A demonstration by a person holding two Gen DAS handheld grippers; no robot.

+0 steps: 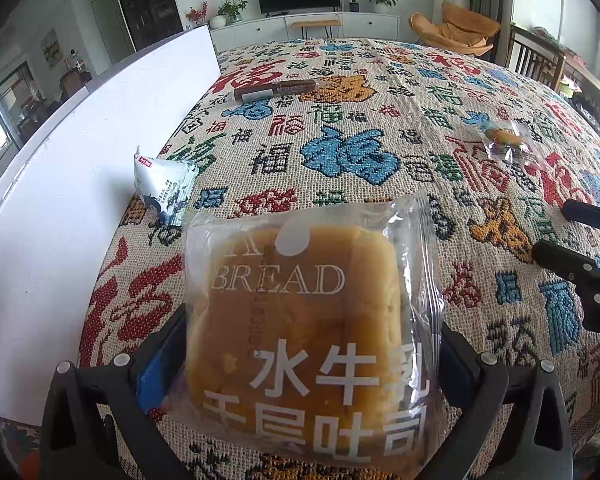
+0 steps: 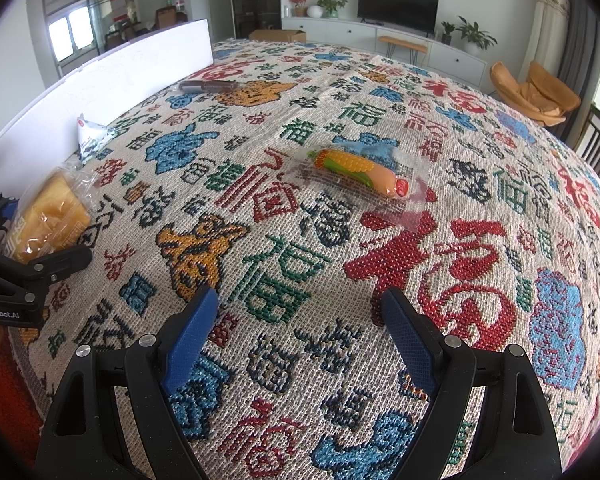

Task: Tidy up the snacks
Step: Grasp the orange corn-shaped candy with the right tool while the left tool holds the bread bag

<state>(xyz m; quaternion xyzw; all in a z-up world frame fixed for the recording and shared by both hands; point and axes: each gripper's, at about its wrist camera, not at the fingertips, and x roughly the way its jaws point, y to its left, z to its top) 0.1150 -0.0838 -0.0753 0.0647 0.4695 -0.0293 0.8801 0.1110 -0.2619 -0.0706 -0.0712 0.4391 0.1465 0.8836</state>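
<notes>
**Clear-wrapped "BREAD" loaf in your left grip, corn sausage lying loose**

Clear plastic wraps the bread pack (image 1: 300,332) that your left hand-held gripper (image 1: 304,364) is clamping from both sides near the front-left part of the bench. You can read "BREAD" in white capitals on the wrapper, with large white Chinese characters "水牛乳" above "千层吐司". The golden square loaf shows through the film.

Your right hand-held gripper (image 2: 296,332) hangs empty over the cloth, its blue-padded fingers (image 2: 190,340) spread wide apart with nothing between them. The left unit's black body, seen from the right wrist view, carries the lettering "GenRobot.AI".

Ahead of your right gripper lies the corn-printed sausage (image 2: 360,172) in a clear wrapper, with a small red label at one end; its writing is too small to read. A white pouch (image 1: 164,188) with blue printing and a small red tag leans against the white board (image 1: 80,168) along the left edge. Farther back, a long brown snack stick (image 1: 276,89) lies flat near the board's far end.

Everything rests on a woven tablecloth (image 2: 440,248) patterned with "福" characters in red, blue, green and orange.
</notes>
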